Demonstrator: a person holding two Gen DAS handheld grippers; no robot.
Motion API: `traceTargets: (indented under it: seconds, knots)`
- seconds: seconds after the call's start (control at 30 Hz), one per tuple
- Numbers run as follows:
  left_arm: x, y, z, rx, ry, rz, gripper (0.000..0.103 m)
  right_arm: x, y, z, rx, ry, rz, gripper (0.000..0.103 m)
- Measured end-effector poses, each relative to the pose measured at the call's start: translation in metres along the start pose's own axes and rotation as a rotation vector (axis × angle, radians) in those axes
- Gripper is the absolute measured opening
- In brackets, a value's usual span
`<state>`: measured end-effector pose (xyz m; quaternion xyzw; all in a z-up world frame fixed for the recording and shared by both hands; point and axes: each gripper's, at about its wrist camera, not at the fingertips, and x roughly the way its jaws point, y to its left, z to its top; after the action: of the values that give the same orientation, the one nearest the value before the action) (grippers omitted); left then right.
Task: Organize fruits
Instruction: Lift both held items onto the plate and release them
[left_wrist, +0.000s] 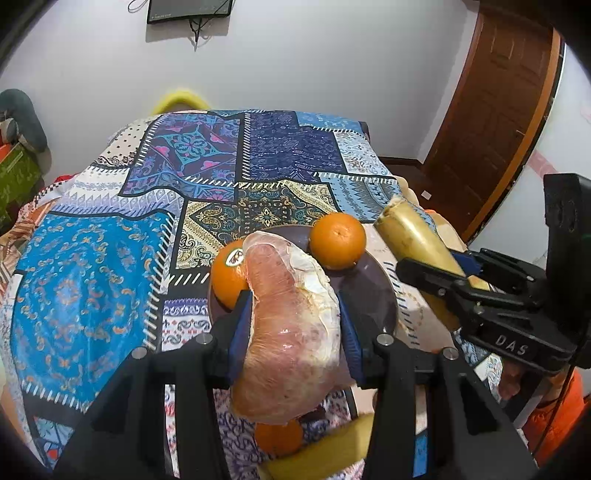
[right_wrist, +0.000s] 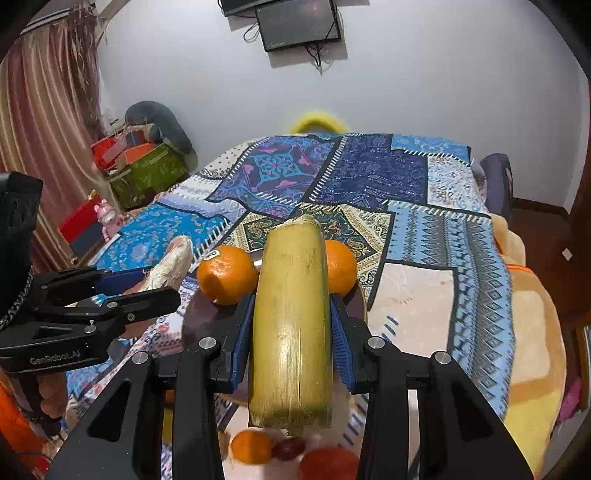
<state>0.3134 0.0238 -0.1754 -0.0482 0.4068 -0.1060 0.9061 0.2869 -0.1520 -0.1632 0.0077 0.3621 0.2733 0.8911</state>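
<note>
My left gripper (left_wrist: 295, 295) is shut on a peeled pink pomelo segment (left_wrist: 291, 325) and holds it above a dark plate (left_wrist: 373, 291). Two oranges (left_wrist: 337, 240) (left_wrist: 229, 275) sit on the plate. My right gripper (right_wrist: 291, 306) is shut on a yellow sugarcane piece (right_wrist: 291, 325), held above the same plate (right_wrist: 199, 317), with the two oranges (right_wrist: 226, 275) (right_wrist: 341, 271) just beyond it. The right gripper also shows in the left wrist view (left_wrist: 424, 269), to the right of the plate. The left gripper shows in the right wrist view (right_wrist: 147, 284), at the left.
The plate rests on a bed with a patchwork blanket (left_wrist: 147, 206). Below the grippers lie a small orange (right_wrist: 251, 446), a dark grape (right_wrist: 288, 448) and a red fruit (right_wrist: 328, 463). Boxes (right_wrist: 147, 173) stand at the left wall, a wooden door (left_wrist: 495, 110) at the right.
</note>
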Motion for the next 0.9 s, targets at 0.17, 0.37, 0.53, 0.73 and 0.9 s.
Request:
traceTargets:
  seconds: [0.17,0.37,0.53,0.73,0.9]
  knots:
    - [0.013,0.007,0.009,0.001,-0.003,0.010,0.044,0.020,0.002,0.010,-0.016,0.022,0.018,0.036]
    - [0.024,0.018,0.019,-0.016,-0.017,0.032,0.044,0.039,0.009,0.019,-0.079,0.041,0.003,0.036]
    - [0.035,0.024,0.020,-0.028,-0.001,0.042,0.045,0.057,0.008,0.017,-0.076,0.091,0.034,0.036]
    - [0.041,0.024,0.018,-0.029,0.001,0.041,0.045,0.074,0.013,0.013,-0.107,0.142,0.045,0.036]
    - [0.040,0.019,0.019,-0.002,-0.003,0.037,0.045,0.085,0.015,0.010,-0.120,0.183,0.050,0.036]
